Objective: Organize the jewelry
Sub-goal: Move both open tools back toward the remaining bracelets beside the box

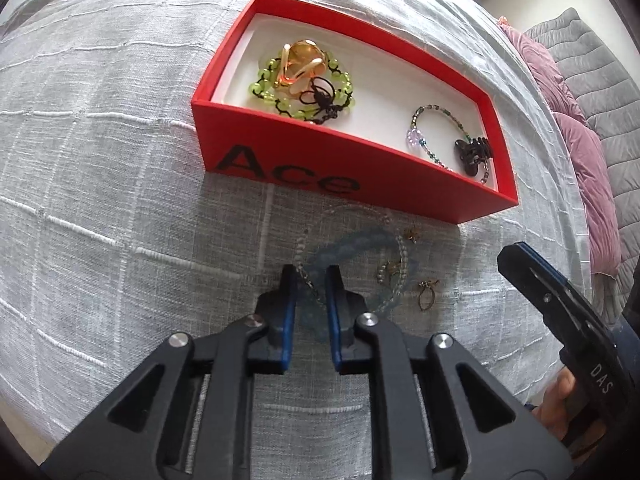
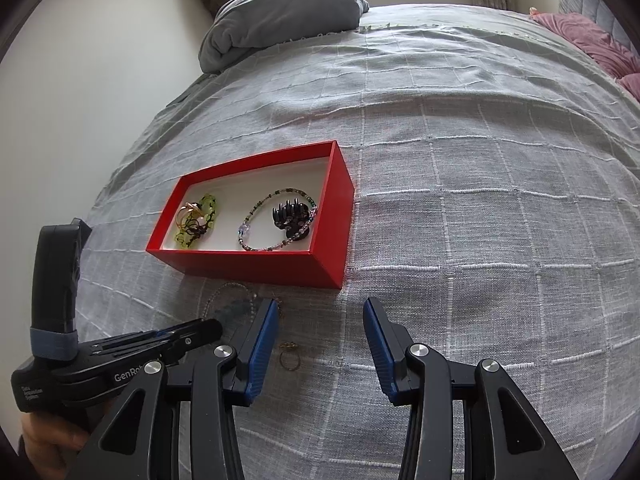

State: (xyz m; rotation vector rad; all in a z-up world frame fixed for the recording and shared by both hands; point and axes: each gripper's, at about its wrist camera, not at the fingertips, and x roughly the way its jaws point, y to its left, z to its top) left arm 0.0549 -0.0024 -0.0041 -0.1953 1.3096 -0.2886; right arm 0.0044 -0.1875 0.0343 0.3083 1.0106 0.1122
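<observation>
**Left gripper closes in on the tangle below the box**

Left gripper (image 1: 311, 280) points steeply down with its jaws drawn narrow around a thin chain (image 1: 310, 286) and a pale blue beaded bracelet (image 1: 352, 246). Whether the pads press on them I cannot tell. This pile lies on the grey bedspread (image 1: 100, 160), just at six o'clock of the red box (image 1: 360, 184), likely because the box is its destination. Small earrings (image 1: 426, 290) sit at three o'clock of the jaws. Right gripper (image 2: 320, 320) hangs spread and empty, probably waiting its turn. Already inside the box: a green bead bracelet (image 1: 266, 80) and a dark hair clip (image 1: 472, 152).
</observation>
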